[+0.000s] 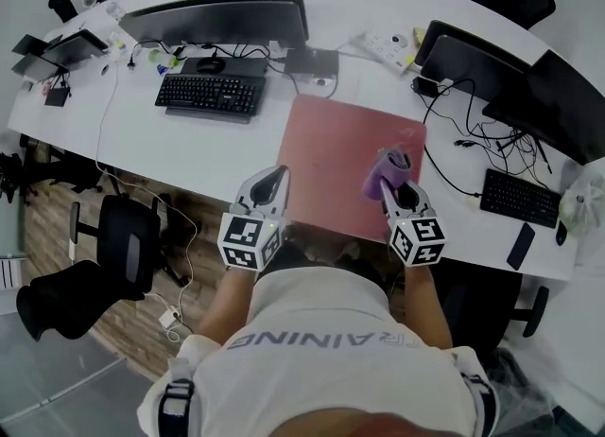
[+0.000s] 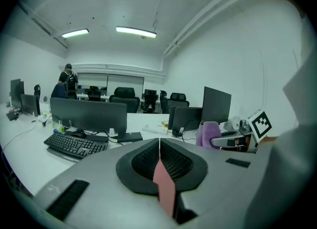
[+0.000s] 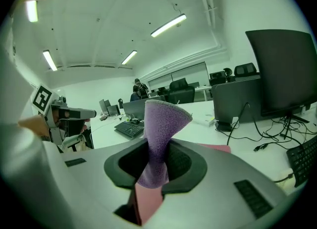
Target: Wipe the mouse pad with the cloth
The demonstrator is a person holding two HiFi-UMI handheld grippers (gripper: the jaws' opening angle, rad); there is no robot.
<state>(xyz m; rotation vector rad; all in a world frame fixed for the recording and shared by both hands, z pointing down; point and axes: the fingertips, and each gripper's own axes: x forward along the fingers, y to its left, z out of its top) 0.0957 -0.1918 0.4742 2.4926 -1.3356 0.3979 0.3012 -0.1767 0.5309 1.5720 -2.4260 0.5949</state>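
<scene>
Holding the cloth [image 1: 389,170] clamped in the right gripper [image 1: 396,190] above the mouse pad [image 1: 333,147] at 4 o'clock, holding the left gripper [image 1: 274,181] closed and empty at 8 o'clock, likely needing lowering into contact before wiping.

The person's shirt [image 1: 331,307] shows the partly visible letters "AINING" across the back.

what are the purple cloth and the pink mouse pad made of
The purple cloth looks like microfibre or terry, matte: its surface is fuzzy, and it folds softly where the right gripper pinches it. The pink mouse pad is probably fabric-topped foam or rubber, matte: it lies flat and thin without glare, though its weave is too small to see.
</scene>
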